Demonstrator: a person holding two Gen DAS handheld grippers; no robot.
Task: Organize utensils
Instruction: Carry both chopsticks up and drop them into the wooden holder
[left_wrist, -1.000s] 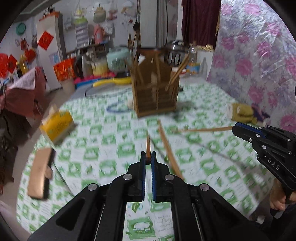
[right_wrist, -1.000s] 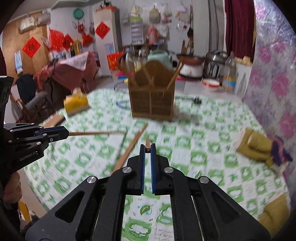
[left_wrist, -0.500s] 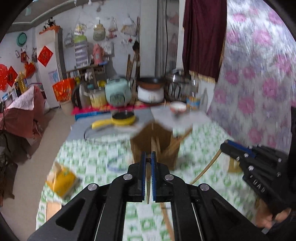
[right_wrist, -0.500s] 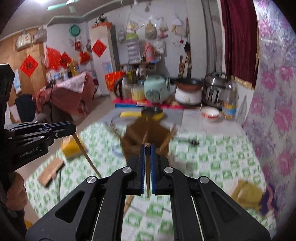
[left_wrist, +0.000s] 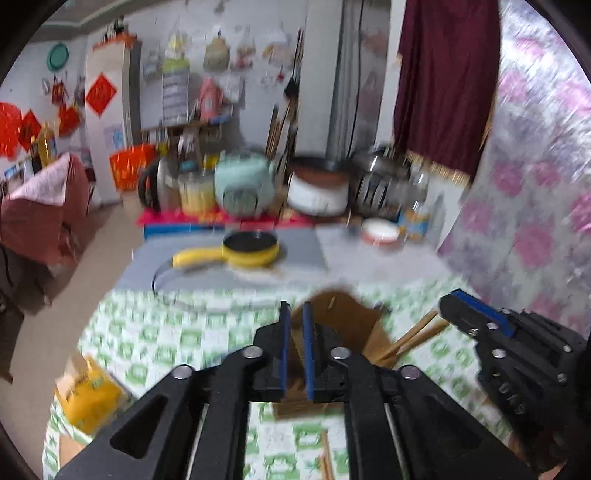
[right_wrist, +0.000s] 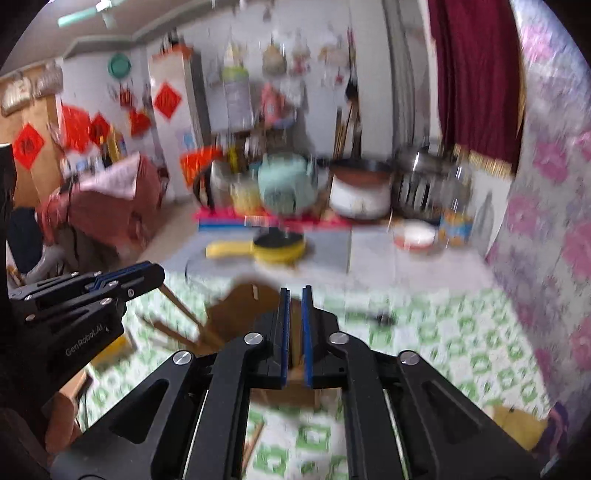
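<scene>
1. Left wrist view, heavily blurred.
   - Left gripper (left_wrist: 295, 314) sits right over the wooden holder (left_wrist: 343, 314), pointing down at it.
   - Jaws stand a narrow gap apart and have just been opening. Only the holder's brown wood shows through the gap.
   - Right gripper (left_wrist: 448, 301) is just right of the holder. The right stick (left_wrist: 413, 334) slants from its tip down into the holder's right side.
   - Holder stands on the green-checked table (left_wrist: 147, 339), towards its far edge.
   - A yellow box (left_wrist: 88, 395) lies well left of the holder.
2. Right wrist view, also blurred.
   - Right gripper hangs over the holder's right part, jaws nearly together. Blur hides the stick in the gap, so the clamp on the right stick is read from the other view.
   - Left gripper is up and left of the holder. The left stick (right_wrist: 181, 306) runs from its tip down to the holder's left side.
   - Cannot tell whether the pads are pressing on the left stick.
</scene>
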